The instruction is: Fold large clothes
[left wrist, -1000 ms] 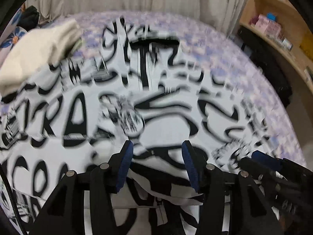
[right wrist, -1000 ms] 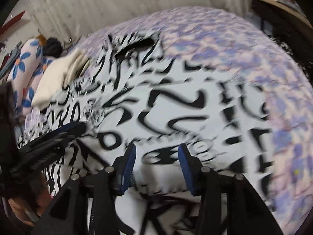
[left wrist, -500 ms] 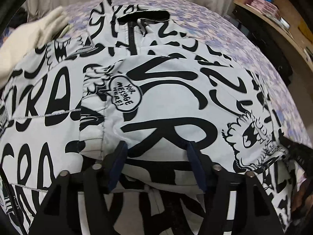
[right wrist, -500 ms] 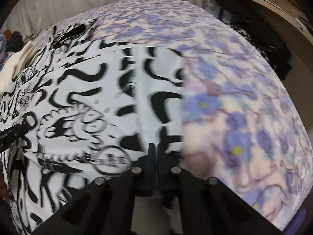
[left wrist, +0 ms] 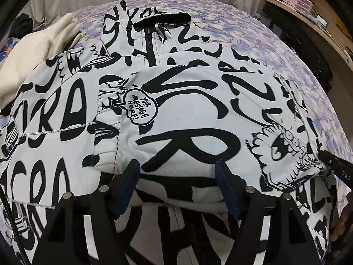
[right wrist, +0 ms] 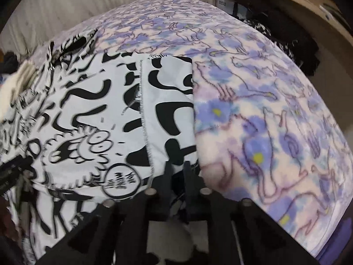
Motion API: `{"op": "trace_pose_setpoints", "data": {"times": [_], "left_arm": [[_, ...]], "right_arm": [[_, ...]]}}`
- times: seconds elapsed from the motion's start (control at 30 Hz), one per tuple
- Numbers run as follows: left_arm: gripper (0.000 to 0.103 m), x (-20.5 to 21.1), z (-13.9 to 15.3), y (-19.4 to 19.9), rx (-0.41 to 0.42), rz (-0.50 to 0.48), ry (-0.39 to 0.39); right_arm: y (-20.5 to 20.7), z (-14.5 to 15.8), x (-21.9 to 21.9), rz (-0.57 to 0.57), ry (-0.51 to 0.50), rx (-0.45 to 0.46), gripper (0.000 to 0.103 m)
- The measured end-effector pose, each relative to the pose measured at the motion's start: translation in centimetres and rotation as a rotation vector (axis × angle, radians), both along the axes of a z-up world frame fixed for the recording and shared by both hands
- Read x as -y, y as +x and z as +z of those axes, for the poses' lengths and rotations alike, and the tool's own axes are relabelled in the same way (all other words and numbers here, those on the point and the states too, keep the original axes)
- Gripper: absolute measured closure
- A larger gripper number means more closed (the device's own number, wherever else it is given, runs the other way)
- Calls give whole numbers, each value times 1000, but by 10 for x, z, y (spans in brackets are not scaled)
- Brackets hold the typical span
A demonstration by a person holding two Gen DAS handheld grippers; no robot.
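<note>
A large white jacket with black graffiti print (left wrist: 181, 114) lies spread on the bed, collar and zip at the far end, with one part folded over its middle. My left gripper (left wrist: 176, 176) is open, its blue-padded fingers (left wrist: 129, 183) at the near edge of the folded part. My right gripper (right wrist: 177, 172) is shut on the jacket's right edge (right wrist: 172, 114), beside the bare blanket. Its black tip also shows at the right of the left wrist view (left wrist: 335, 165).
The bed carries a purple floral blanket (right wrist: 264, 110). A cream garment (left wrist: 37, 53) lies at the far left by a floral pillow. A wooden shelf with boxes (left wrist: 302, 0) and dark items stand to the right of the bed.
The jacket part was carried over and laid on the middle. My right gripper went from open to shut on the jacket's right edge. My left gripper stayed open.
</note>
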State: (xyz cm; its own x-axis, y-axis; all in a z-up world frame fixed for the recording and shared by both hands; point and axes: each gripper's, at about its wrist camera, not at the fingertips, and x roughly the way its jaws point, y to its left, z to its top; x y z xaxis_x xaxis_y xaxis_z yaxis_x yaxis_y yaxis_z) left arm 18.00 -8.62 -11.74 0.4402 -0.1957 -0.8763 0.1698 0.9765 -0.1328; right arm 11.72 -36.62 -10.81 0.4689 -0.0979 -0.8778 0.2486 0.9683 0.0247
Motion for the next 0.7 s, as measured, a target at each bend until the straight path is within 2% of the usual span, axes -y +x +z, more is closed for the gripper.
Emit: {"op": "trace_pose_setpoints", "data": {"times": [0.07,0.2,0.33,0.6,0.7], "left_arm": [[23,-1,4,-5,2,4,-2],[21,-7,12,-15,-7,21,-3],[21,-14,21,-23,-4,50,-10],[1,-25,48,-46,35,62,-15],[1,-27,57,-55,52,61,-21]], "right_arm": [[-5,4,-5,-3,3,13,75],[-14,11,-16,4,-16,23,68],[-24,17,-21,17,37,26,67],[-44,23,-34,17,83,27,67],[-51,26,-40,19,93,30,67]]}}
